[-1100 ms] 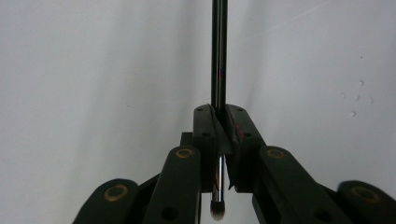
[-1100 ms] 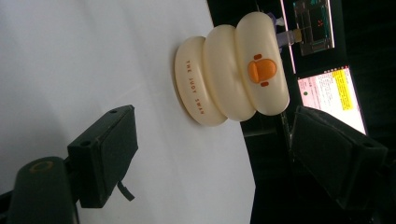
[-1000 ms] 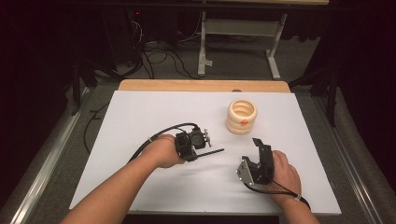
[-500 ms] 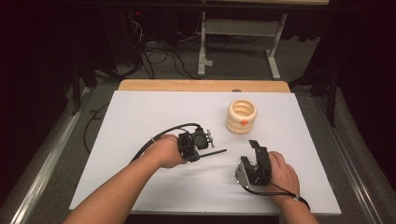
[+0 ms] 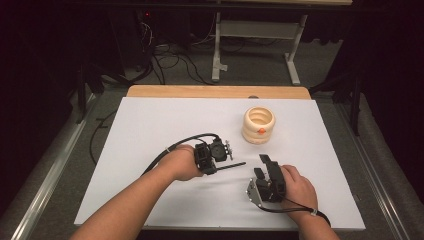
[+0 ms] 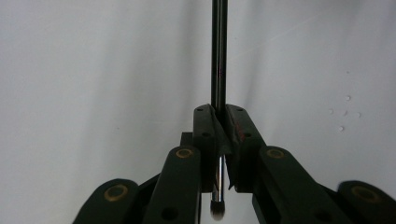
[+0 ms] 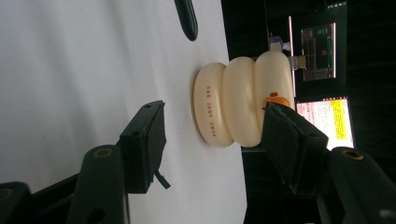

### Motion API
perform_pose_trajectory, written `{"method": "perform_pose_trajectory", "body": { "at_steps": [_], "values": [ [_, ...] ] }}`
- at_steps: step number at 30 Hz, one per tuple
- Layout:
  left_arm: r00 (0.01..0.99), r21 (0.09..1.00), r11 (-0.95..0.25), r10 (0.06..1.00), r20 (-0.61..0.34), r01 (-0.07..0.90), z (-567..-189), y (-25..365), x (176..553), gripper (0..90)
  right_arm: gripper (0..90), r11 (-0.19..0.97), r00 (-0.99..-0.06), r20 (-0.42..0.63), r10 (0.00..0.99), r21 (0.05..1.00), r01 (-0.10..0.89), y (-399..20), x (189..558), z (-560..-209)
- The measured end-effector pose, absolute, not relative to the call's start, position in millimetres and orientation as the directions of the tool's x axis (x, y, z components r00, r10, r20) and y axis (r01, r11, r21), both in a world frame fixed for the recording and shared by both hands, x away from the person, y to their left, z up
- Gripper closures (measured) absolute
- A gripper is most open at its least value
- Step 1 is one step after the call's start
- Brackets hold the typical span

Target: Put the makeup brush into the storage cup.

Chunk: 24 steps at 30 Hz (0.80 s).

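Near the cream ribbed holder (image 5: 259,124), keep your left gripper (image 6: 219,135) pinching the thin brush (image 6: 218,51) firmly and level, and bring your right gripper (image 7: 210,135), jaws spread wide, straight toward that holder to steady it.

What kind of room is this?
Probably a lab or workshop for recording hand tasks: a white table in a dark room, loose cables on the floor behind it, and lit computer screens past the table's edge.
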<state>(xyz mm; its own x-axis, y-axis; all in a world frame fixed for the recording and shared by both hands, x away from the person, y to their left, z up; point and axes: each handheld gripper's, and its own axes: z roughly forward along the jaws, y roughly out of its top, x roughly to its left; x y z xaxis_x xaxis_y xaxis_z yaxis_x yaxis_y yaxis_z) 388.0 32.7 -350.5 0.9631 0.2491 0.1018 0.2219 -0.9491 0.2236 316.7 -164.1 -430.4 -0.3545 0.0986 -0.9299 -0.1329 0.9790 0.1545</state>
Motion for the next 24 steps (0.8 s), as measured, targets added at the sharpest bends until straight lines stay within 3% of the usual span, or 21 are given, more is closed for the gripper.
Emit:
{"method": "perform_pose_trajectory", "body": {
  "at_steps": [24],
  "values": [
    [0.976, 0.196, -0.964, 0.198, 0.085, 0.179, -358, 20, 388, 83.4, 67.5, 0.974, -0.374, -0.928, -0.012, 0.074, -0.215, -153, 314, -440]
  ]
}}
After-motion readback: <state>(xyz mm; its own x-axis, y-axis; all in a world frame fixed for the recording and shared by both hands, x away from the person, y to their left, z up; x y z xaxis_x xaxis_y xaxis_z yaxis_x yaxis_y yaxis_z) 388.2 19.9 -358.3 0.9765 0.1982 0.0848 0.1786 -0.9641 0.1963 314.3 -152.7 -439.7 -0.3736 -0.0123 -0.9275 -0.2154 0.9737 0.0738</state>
